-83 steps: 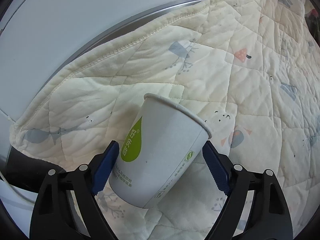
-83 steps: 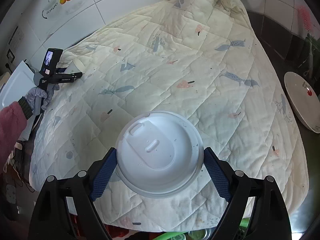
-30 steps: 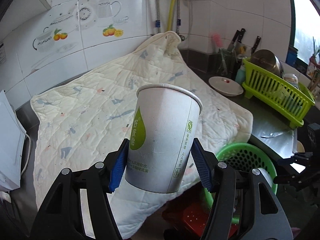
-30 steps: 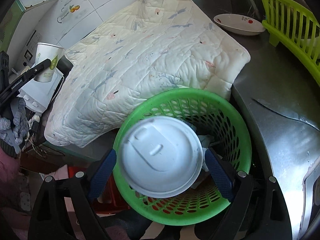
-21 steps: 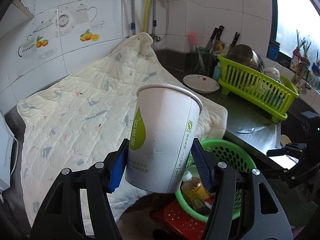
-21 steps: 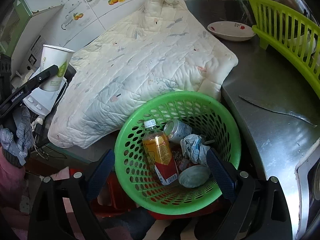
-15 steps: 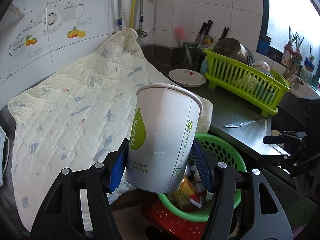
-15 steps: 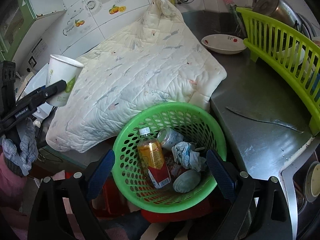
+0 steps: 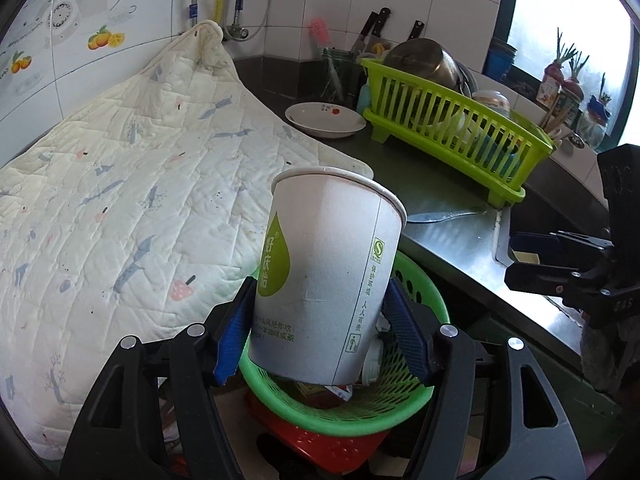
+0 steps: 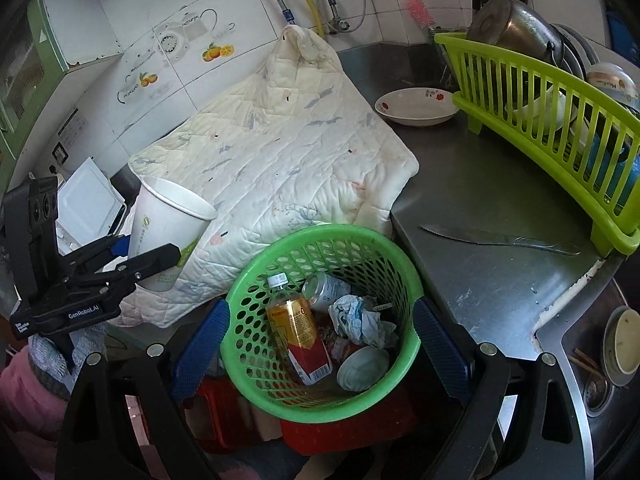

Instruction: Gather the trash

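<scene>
The paper cup [image 9: 328, 280] is held between the left gripper [image 9: 320, 332] fingers, now opening, above the green basket [image 10: 320, 240]. It should probably be centred before release. The right gripper [image 10: 320, 344] is open, empty.

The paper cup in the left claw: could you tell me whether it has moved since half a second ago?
Yes. The paper cup now sits over the green basket, hiding more of its rim, with the left claw opening around it.
</scene>
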Tool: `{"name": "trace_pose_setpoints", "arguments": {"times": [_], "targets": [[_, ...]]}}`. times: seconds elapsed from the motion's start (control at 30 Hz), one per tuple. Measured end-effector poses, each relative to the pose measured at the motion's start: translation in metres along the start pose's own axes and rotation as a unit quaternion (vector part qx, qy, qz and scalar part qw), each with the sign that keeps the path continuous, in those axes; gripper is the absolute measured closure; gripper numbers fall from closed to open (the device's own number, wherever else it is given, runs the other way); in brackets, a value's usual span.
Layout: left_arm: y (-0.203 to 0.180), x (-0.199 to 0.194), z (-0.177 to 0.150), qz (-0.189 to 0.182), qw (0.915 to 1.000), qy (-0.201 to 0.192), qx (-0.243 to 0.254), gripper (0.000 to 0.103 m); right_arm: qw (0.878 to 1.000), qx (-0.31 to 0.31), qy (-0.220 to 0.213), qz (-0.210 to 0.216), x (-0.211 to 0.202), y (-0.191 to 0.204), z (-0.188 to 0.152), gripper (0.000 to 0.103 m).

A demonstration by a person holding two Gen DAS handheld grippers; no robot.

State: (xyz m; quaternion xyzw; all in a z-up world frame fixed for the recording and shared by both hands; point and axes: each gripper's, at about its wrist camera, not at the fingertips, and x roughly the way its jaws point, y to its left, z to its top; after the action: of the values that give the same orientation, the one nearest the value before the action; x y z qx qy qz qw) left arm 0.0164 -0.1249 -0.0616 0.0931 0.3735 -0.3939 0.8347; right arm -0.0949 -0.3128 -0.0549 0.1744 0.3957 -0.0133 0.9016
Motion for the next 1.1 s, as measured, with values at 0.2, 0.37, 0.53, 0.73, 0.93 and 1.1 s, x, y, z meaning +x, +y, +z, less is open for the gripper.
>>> {"name": "trace_pose_setpoints", "arguments": {"times": [0.2,0.37,0.53,0.73,0.93,1.1], "targets": [[-0.007,0.004,-0.001,-0.002,1.0,0.009,0.0,0.025,1.0,0.004,-0.008,0.005,-0.004,0.0,0.001,0.013],[-0.001,-0.002,0.0,0.011,0.9999,0.006,-0.009,0.015,1.0,0.007,-0.008,0.009,-0.003,0.001,0.002,0.013],[0.012,-0.015,0.003,0.031,0.9991,-0.004,-0.027,0.01,1.0,0.001,-0.009,0.014,-0.001,0.007,0.004,0.013],[0.03,-0.033,0.005,0.062,0.9965,-0.019,-0.052,0.006,1.0,-0.001,-0.008,0.019,0.005,0.015,0.009,0.013],[0.046,-0.052,0.003,0.104,0.991,-0.03,-0.078,0.005,1.0,-0.017,-0.004,0.009,0.01,0.025,0.012,0.013],[0.057,-0.067,0.0,0.155,0.9828,-0.037,-0.092,0.005,0.999,-0.04,-0.004,-0.009,0.015,0.04,0.017,0.013]]}}
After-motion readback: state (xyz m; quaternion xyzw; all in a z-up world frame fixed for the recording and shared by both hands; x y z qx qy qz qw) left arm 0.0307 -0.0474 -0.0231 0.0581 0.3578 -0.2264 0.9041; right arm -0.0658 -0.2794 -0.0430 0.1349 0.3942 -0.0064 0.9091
